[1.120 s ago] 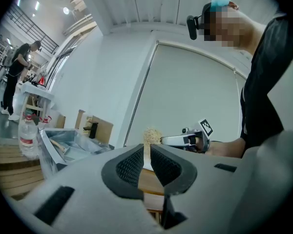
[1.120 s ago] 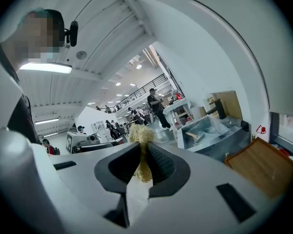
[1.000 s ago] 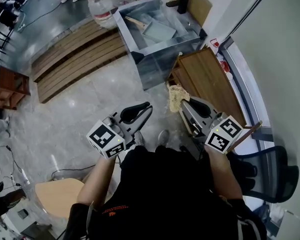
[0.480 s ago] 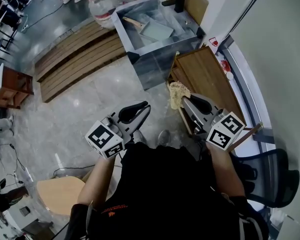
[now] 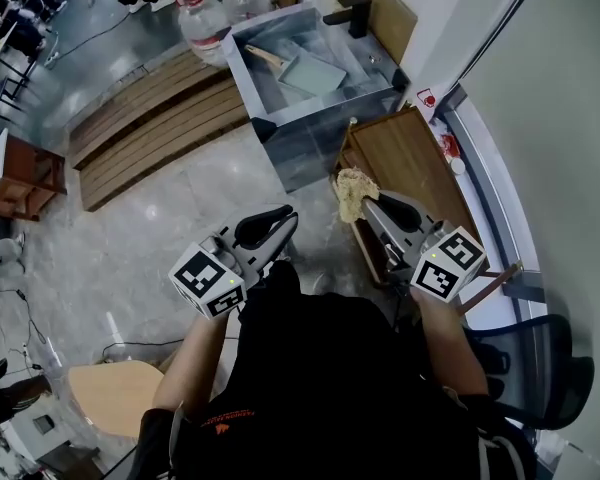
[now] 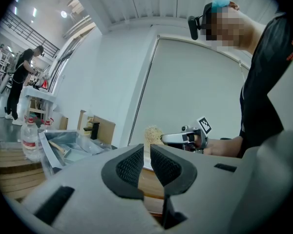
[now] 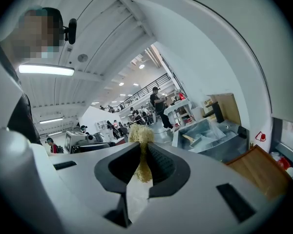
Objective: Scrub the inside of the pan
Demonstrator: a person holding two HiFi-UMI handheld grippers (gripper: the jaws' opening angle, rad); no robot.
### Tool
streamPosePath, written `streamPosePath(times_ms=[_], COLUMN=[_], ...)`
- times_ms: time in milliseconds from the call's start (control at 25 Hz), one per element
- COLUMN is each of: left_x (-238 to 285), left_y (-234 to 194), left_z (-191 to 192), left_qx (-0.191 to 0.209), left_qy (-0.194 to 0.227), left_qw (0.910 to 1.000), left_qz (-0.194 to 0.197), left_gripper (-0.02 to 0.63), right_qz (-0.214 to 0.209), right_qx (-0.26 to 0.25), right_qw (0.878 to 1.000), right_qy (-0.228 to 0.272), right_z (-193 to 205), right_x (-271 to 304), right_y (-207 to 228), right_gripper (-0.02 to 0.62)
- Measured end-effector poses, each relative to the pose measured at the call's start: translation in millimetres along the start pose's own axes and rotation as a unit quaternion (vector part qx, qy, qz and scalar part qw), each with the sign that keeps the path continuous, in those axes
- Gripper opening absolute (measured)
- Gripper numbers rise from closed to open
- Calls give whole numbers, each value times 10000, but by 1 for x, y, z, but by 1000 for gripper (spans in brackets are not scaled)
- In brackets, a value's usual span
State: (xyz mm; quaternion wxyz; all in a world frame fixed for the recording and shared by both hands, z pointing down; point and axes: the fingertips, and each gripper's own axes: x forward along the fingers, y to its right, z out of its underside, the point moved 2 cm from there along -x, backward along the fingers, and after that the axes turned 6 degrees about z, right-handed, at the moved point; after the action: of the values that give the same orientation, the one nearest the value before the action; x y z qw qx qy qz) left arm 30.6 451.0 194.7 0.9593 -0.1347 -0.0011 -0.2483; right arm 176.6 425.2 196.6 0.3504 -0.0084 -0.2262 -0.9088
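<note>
Pan [image 5: 315, 71]: in sink [image 5: 305, 146], well ahead; likely rigid, slick if wet; best held by handle [image 5: 263, 52].
Right gripper [image 5: 372, 204]: pinching soft scrubber [image 5: 352, 192].
Left gripper [image 5: 285, 218]: nearly closed, empty.

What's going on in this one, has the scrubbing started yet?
A person stands back from the metal sink with a hand-held gripper in each hand. The right hand-held gripper is clamped on a beige fibrous scrubber. The left hand-held gripper is empty, its jaws only slightly apart. The square pan with a wooden handle lies in the sink, well away from both, so scrubbing has not begun.
</note>
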Motion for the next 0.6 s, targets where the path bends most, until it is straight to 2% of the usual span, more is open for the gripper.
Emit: streamPosePath(times_ms=[320,600], left_x=[27,41], left_y=[-45,-128], left_z=[-2,-5], left_qx=[70,-146], left_qy=[112,40], left_qw=[9998,9996], left_qz=[160,240], left_gripper=[52,52], right_qz=[126,327], right_qx=[-48,140], right_qw=[9999,9993], right_qy=[-23,-120], right_z=[-9,-16], right_x=[30,97], right_y=[37,77], right_gripper=[46,46])
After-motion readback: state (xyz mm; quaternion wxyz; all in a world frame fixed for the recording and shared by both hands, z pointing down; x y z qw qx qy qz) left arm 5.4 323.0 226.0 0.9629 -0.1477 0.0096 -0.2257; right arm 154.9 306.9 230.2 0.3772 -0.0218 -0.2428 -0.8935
